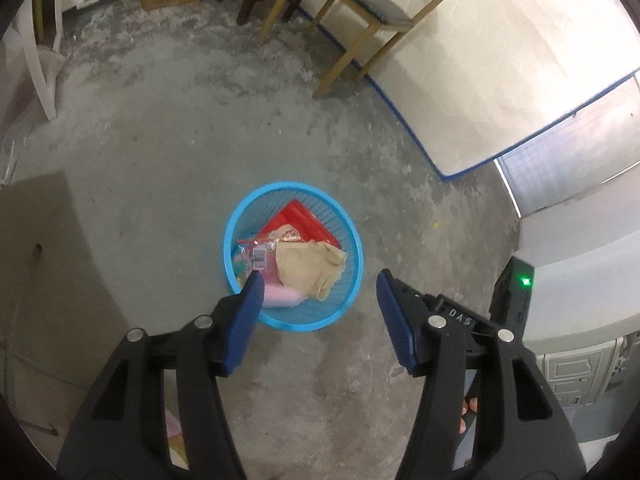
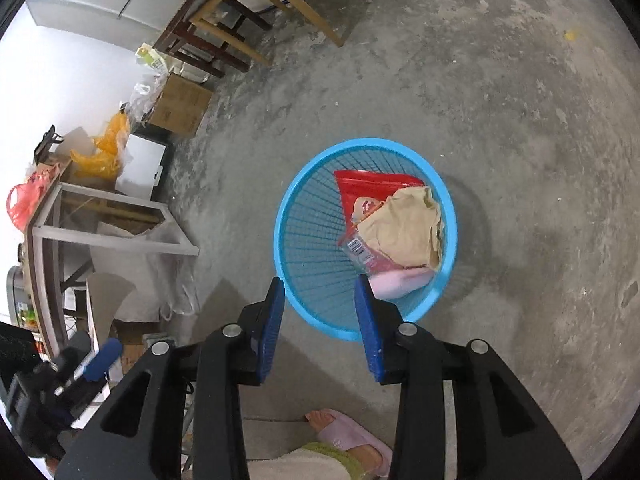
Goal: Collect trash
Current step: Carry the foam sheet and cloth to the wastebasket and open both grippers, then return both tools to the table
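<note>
**A:** Where do your two tools stand?

**B:** Your left gripper (image 1: 320, 280) hangs above the floor with its blue pads spread wide and nothing between them. In the left wrist view its left pad (image 1: 244, 320) overlaps the near rim of the blue basket (image 1: 356, 240), and the other pad sits off to the right over bare concrete. Your right gripper (image 2: 320, 284) is parted too, less widely, and it also carries nothing.

**A:** And the trash?

**B:** It lies in the basket, which stands on the concrete floor (image 1: 160, 160) at the centre of the left wrist view. In the right wrist view the basket (image 2: 288, 208) is just right of centre, and both pads overlap its near rim. Inside it you can see a red packet (image 2: 360, 188) against the far wall and a crumpled tan paper (image 2: 412, 228) on top of it. A clear wrapper with a barcode (image 2: 358, 248) lies to the left of the paper, and a pale pink item (image 2: 400, 282) sits nearest to you.

**A:** What else is around?

**B:** A wooden chair (image 1: 360, 8) stands at the top of the left wrist view, beside a white mattress with blue edging (image 1: 500, 72) at upper right. Your foot in a pink slipper (image 2: 352, 436) shows at the bottom of the right wrist view. A cardboard box (image 2: 180, 104) sits at upper left.
</note>
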Action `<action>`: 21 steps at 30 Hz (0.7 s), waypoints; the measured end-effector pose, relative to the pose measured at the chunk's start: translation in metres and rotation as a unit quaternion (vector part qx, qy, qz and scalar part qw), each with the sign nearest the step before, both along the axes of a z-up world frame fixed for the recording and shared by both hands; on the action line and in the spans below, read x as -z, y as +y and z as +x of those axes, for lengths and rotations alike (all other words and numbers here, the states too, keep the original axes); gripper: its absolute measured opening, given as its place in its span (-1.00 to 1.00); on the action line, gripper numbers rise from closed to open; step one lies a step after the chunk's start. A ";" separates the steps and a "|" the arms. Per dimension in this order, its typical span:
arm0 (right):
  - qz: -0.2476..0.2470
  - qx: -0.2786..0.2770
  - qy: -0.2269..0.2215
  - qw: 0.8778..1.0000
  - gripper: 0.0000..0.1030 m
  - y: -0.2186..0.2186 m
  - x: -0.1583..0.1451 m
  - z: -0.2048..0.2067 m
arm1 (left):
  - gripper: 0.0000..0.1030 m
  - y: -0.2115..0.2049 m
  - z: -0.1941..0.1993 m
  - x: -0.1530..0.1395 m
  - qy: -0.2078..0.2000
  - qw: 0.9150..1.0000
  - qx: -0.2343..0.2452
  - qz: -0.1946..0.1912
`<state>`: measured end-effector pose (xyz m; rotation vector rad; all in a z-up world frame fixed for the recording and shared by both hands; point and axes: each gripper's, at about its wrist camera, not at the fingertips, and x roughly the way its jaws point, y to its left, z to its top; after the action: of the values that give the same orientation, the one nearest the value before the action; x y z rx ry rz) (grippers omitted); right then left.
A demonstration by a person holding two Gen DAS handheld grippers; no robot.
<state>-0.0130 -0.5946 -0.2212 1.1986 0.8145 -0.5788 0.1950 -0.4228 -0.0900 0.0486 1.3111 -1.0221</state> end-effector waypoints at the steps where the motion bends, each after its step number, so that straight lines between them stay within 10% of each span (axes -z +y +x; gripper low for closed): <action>1: -0.004 -0.003 -0.002 1.000 -0.30 0.003 -0.005 -0.002 | 0.07 0.006 -0.002 -0.008 -0.008 1.000 0.001 -0.006; 12: -0.063 -0.090 -0.036 0.993 0.07 0.052 -0.098 0.012 | 0.20 0.111 -0.039 -0.104 -0.113 0.992 0.009 -0.051; 21: -0.093 -0.235 -0.090 0.963 0.31 0.146 -0.175 0.090 | 0.33 0.245 -0.038 -0.152 -0.170 0.980 -0.089 -0.058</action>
<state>0.0769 -0.4488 -0.0463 0.8310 0.8327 -0.1478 0.1568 -0.1780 0.0622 0.0164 0.9259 -0.8904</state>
